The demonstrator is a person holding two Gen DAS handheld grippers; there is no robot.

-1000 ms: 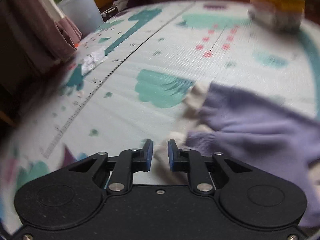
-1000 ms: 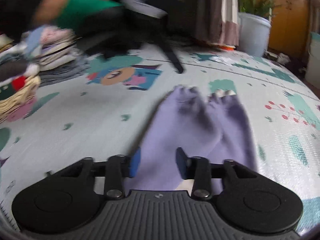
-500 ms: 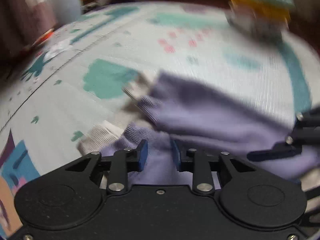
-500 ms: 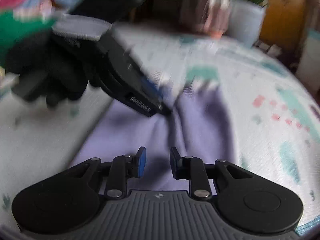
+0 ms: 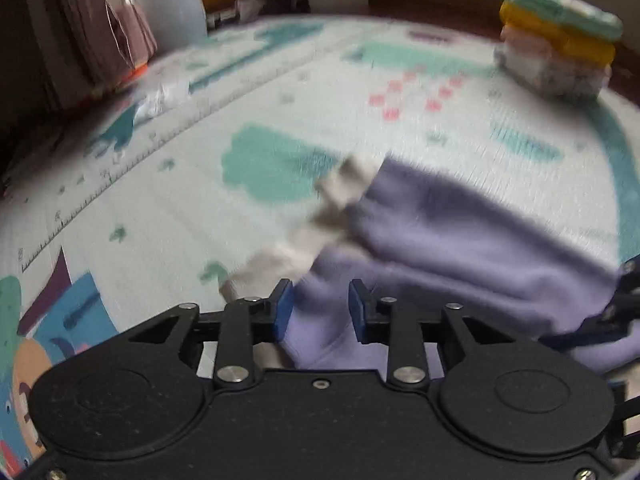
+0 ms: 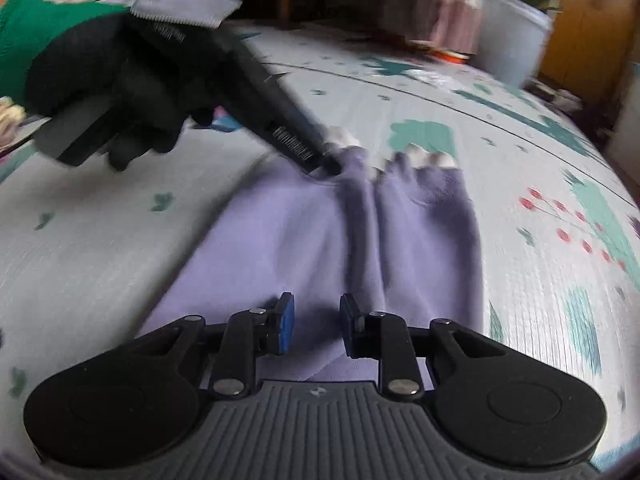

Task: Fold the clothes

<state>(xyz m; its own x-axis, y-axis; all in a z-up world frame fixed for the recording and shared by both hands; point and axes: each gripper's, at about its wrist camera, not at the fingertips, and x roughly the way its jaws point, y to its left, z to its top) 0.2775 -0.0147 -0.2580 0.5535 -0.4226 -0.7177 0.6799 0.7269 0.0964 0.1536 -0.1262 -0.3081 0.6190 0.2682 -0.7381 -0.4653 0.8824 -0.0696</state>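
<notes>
A lavender garment [image 6: 320, 236] with white cuffs [image 5: 340, 188] lies on the patterned play mat [image 6: 120, 240]. In the left wrist view the garment [image 5: 460, 236] runs to the right. My left gripper [image 5: 320, 306] is open over the garment's cuff end, with cloth between its fingers. In the right wrist view the left gripper [image 6: 332, 166], held by a black-gloved hand, touches the garment's far end. My right gripper [image 6: 314, 324] is open over the garment's near edge. Its tip shows at the right edge of the left wrist view [image 5: 600, 320].
A stack of folded clothes [image 5: 556, 60] sits on the mat at the far right. A white plant pot [image 6: 512, 36] and a curtain [image 5: 100, 28] stand past the mat's edge. A piece of crumpled plastic [image 5: 164, 96] lies near the curtain.
My left gripper has swung over the garment's cuff end and opened wider. My right gripper narrowed, then opened again and stays at the near edge. The garment's legs have shifted.
</notes>
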